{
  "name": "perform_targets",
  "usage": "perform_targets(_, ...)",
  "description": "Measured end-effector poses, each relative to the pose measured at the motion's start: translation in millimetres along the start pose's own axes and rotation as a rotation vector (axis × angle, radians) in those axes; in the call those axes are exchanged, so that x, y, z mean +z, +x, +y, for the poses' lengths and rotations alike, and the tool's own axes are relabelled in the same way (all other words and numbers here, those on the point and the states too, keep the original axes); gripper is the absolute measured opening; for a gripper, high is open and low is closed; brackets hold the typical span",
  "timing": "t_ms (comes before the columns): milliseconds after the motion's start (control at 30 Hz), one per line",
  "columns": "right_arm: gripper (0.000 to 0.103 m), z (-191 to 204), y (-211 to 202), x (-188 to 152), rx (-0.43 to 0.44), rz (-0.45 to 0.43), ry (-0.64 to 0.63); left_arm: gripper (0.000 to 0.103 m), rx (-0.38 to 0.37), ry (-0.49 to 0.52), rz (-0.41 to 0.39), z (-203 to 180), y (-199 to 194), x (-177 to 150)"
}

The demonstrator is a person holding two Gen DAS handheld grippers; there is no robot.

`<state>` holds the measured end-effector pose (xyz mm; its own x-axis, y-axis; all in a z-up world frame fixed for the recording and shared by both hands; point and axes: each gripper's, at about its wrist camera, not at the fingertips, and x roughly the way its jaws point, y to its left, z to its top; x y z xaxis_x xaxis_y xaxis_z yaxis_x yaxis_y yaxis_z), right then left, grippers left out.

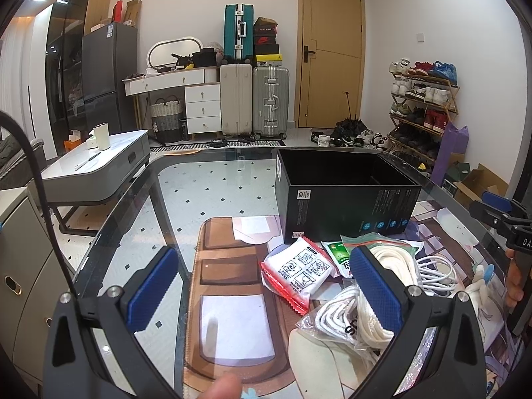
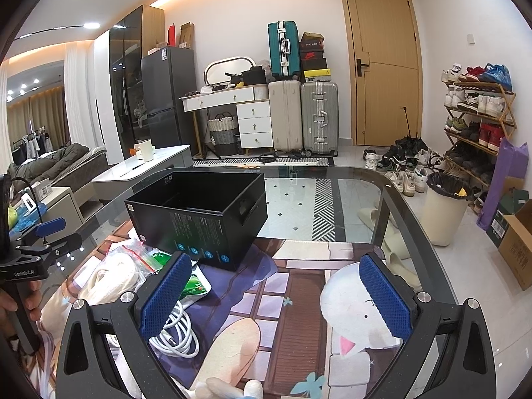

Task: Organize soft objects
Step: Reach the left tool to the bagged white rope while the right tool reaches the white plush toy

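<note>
Glass desk (image 2: 349,199): black open box (image 2: 199,219); in front of it, red-edged white packet (image 1: 297,274), green pouch (image 1: 339,254), bagged white rope (image 1: 362,302), white cable (image 2: 176,332). Left gripper (image 1: 266,294) and right gripper (image 2: 274,299): both spread wide, holding nothing.

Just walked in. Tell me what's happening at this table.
A person holds two grippers over a glass table, sorting soft items. Both the left gripper and right gripper are open and empty. The black box looks empty; the white rope, white cable and red-edged packet lie in front of it.
</note>
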<state>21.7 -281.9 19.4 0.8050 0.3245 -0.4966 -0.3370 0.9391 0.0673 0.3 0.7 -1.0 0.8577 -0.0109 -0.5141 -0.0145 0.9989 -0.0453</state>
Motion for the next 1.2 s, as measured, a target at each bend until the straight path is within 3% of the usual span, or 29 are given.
perform_targets(300,0.103,0,3,0,0.061,0.019,0.051,0.103,-0.026,0.022,0.015,-7,-2,2)
perform_targets(633,0.103,18,-24,14,0.041,-0.005,-0.028,0.103,-0.067,0.035,0.039,-15,-11,8)
perform_targets(867,0.103,28,-35,17,0.055,0.031,-0.072,0.103,-0.097,0.087,0.073,-30,-12,4)
perform_targets(1200,0.103,30,-31,8,0.081,0.165,-0.141,0.103,-0.156,0.141,0.142,-41,-8,-2)
